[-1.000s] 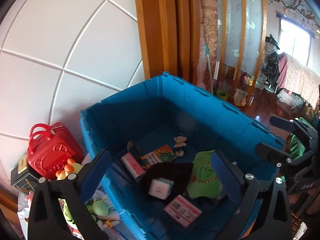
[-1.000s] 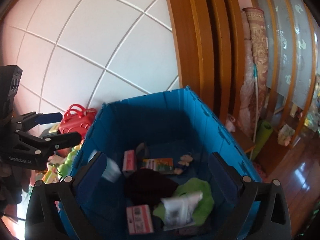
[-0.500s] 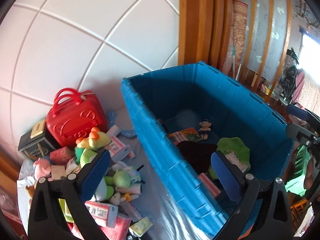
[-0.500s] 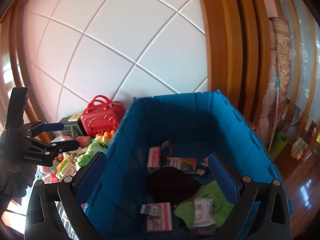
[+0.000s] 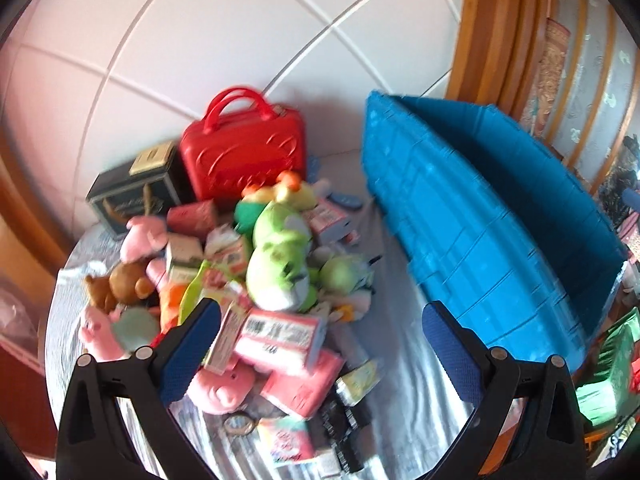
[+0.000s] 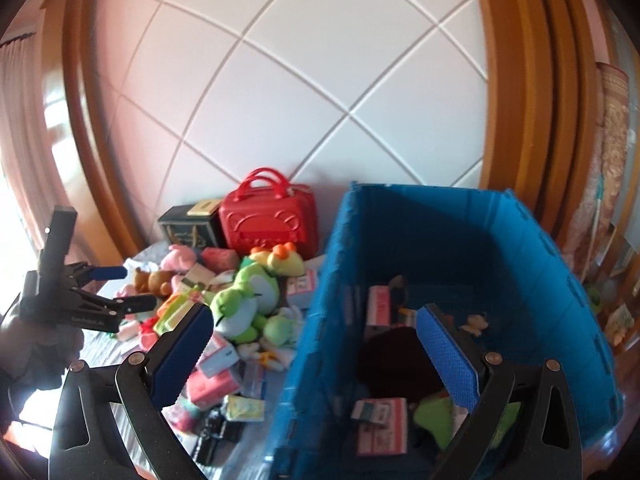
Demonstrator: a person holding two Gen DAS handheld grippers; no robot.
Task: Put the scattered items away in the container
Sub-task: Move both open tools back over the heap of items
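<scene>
The deep blue ribbed plastic crate (image 6: pixel 460 264) stood at three o'clock of the scattered heap and just beside it, on a pale striped cloth (image 5: pixel 404 392). Inside it, in the right wrist view, lay a dark maroon fabric bundle (image 6: pixel 394 360), a pink-and-white printed carton (image 6: pixel 380 430), a lime green soft toy (image 6: pixel 434 414) and a small doll (image 6: pixel 476 322) toward the far wall.

The heap held a large green frog-like plush toy (image 5: pixel 280 264), with a pink barcode-labelled box (image 5: pixel 280 338) at its six o'clock, a brown teddy bear (image 5: pixel 116 286) at its nine o'clock and a pink plush pig (image 5: pixel 222 390) lower still. At twelve o'clock of the heap a glossy red hard-shell handbag with two handles (image 5: pixel 244 156) stood against the white quilted wall panel (image 5: pixel 224 32), a black-and-gold tin box (image 5: pixel 134 192) touching its left side.

The left gripper (image 5: pixel 320 344) hung over the heap's near edge, its blue-padded jaws spread wide and holding nothing. The right gripper (image 6: pixel 314 354) straddled the crate's near-left wall, jaws likewise wide apart and bare.
</scene>
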